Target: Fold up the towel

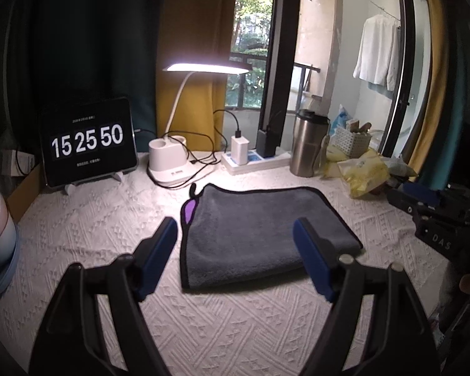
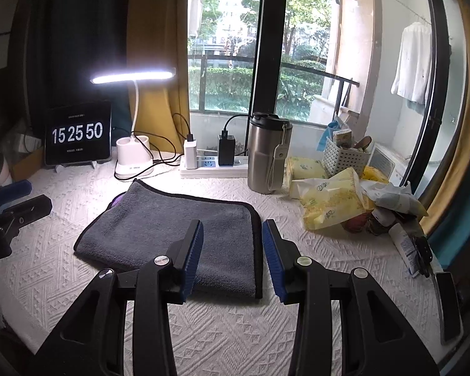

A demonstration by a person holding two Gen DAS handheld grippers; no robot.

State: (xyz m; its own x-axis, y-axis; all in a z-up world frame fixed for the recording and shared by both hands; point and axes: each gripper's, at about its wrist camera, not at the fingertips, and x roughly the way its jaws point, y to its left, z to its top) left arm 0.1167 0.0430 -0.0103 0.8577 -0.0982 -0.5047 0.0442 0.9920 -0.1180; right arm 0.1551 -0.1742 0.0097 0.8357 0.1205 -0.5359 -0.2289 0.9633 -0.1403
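A grey towel (image 1: 250,228) with black edging lies folded flat on the white textured tablecloth (image 1: 87,219); a purple tag shows at its far left corner. It also shows in the right wrist view (image 2: 172,228). My left gripper (image 1: 235,232) is open and empty, its blue pads straddling the towel's near part just above it. My right gripper (image 2: 232,235) is open and empty, its pads either side of the towel's right edge. The right gripper's body shows at the right of the left wrist view (image 1: 432,216).
At the back stand a tablet clock (image 1: 87,144), a lit desk lamp (image 1: 172,153), a power strip with chargers (image 1: 253,156), a steel tumbler (image 1: 307,144), a white basket (image 2: 344,156) and yellow packets (image 2: 329,200). A phone (image 2: 451,307) lies at the right.
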